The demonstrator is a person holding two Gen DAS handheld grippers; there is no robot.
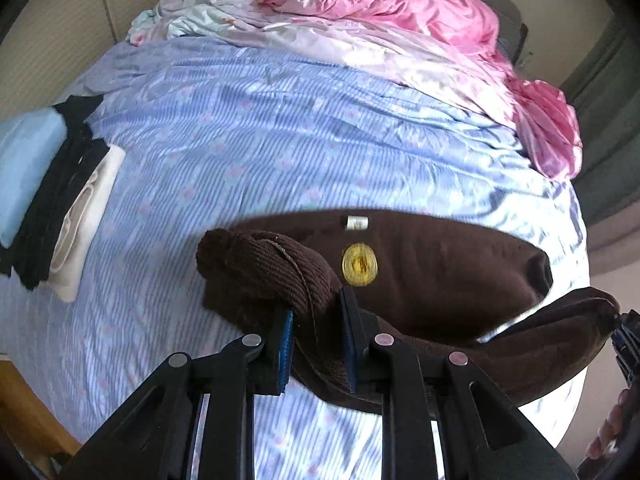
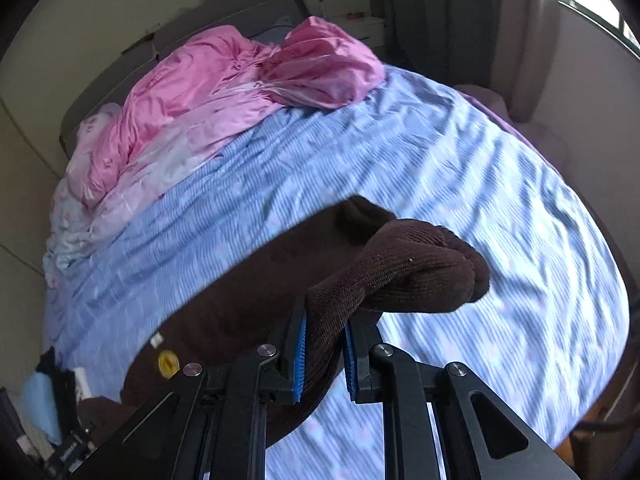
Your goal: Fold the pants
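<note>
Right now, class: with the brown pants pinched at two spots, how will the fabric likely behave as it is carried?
Probably floppy: the brown pants sag between the left gripper and right gripper. Likely grippy, given the ribbed weave. It bunches into soft lumps, so folds may need smoothing.

Free room: the blue striped bedsheet (image 1: 248,152) lies bare at 12 o'clock of the brown pants (image 1: 440,272).
Obstacles: rumpled pink quilt (image 1: 400,4) at 12 o'clock; folded clothes stack (image 1: 52,192) at 9 o'clock.
</note>
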